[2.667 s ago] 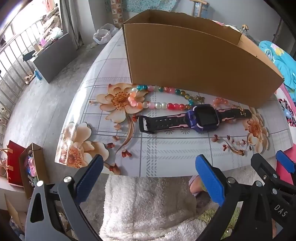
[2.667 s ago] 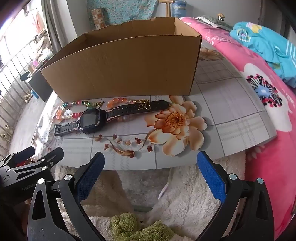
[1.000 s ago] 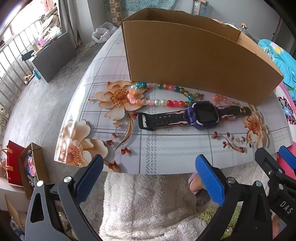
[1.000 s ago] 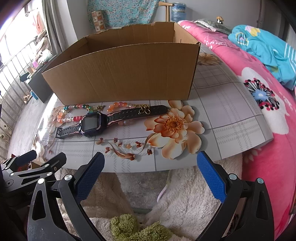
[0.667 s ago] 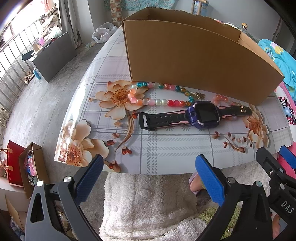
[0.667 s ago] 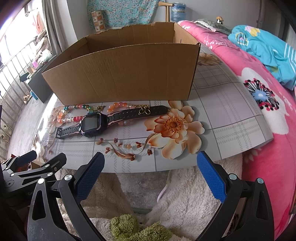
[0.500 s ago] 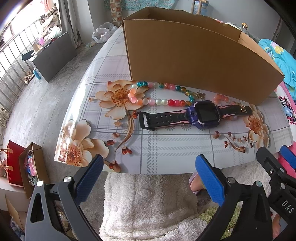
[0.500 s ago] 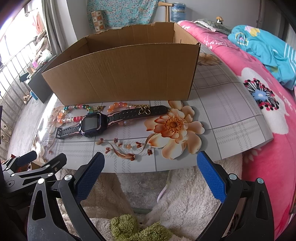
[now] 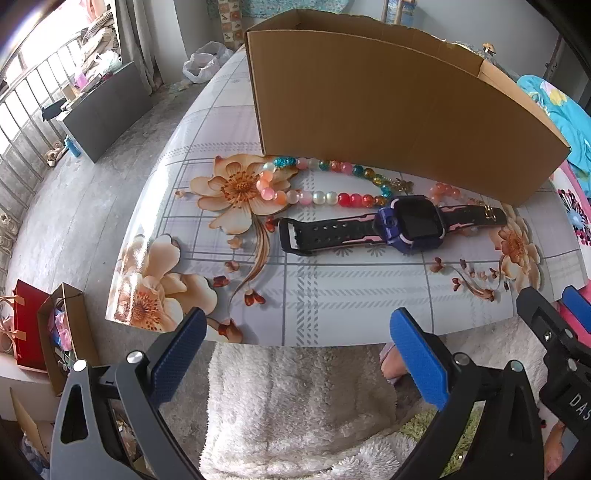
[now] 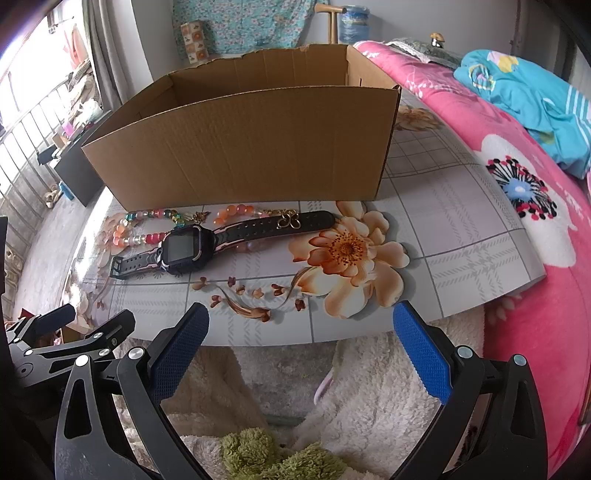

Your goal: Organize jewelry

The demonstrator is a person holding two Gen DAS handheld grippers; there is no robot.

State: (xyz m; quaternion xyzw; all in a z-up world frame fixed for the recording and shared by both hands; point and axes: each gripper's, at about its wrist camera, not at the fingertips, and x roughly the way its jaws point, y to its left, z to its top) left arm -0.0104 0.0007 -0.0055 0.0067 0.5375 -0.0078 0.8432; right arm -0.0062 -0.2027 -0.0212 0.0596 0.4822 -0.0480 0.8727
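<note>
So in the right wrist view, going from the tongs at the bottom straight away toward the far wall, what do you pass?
Right tongs, open → fluffy white blanket → floral table edge → black and purple watch → beaded necklace → cardboard box → patterned blue cloth on the far wall.

Below me lies a white fluffy blanket (image 9: 295,398); a pink floral bedspread (image 10: 535,236) and a blue cloth (image 10: 524,99) sit off to my right.

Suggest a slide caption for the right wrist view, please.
Open right hand-held gripper facing smartwatch, bead bracelets and cardboard box.
</note>
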